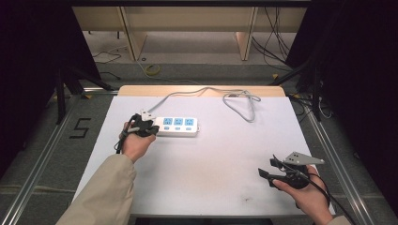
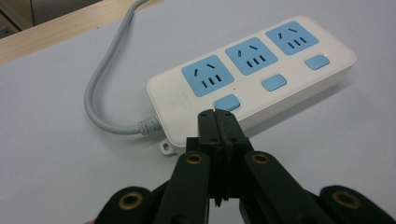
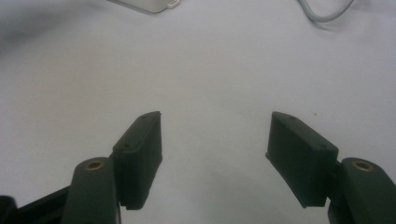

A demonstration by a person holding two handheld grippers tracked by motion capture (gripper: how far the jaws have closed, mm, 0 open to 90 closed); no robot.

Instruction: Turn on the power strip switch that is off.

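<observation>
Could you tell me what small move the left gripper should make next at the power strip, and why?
Probably ease the left gripper down onto the nearest blue switch. Its jaws are shut together, their tips poised right at that button on the power strip, so a short press seems the likely next move.

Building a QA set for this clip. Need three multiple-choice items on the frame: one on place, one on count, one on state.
1. Where does the power strip lie on the table?
A. far left part
B. near right corner
C. off the table

2. How many blue sockets does it have?
A. two
B. three
C. five

3. How do the jaws of the left hand-held gripper stand?
A. wide apart
B. around the cable
C. shut together

Key: 1 A, the high view shows it by the left hand; 2 B, three blue faces sit in a row; 3 C, the left gripper view shows them pressed together at the nearest blue switch, while the right hand-held gripper is open.
</observation>
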